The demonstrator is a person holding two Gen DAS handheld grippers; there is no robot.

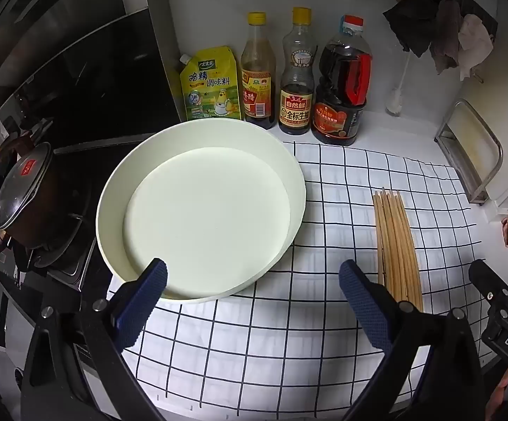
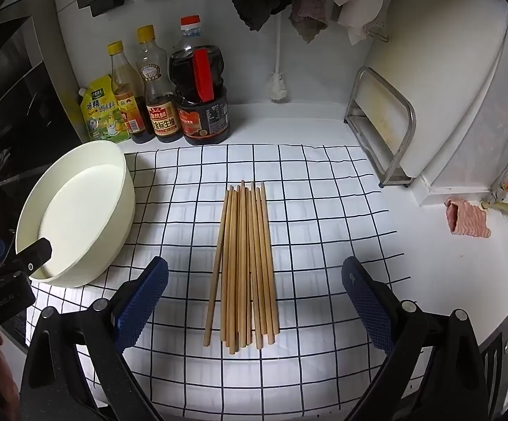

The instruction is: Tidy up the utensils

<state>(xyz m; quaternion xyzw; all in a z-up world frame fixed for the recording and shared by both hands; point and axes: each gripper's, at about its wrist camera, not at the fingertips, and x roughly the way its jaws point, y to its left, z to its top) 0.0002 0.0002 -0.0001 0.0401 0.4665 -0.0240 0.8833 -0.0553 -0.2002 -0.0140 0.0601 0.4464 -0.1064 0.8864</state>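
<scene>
Hovering my spread-jawed right gripper over wooden chopsticks on the checked cloth; left gripper gapes beside the cream bowl

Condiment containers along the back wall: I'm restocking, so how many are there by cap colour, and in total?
Yellow-capped bottles: 2, the vinegar bottle and the clear soy sauce bottle.
Red-capped bottles: 1, the large dark soy sauce jug.
White-capped pouches: 1, the yellow chicken seasoning pouch.
Total: 4
</scene>
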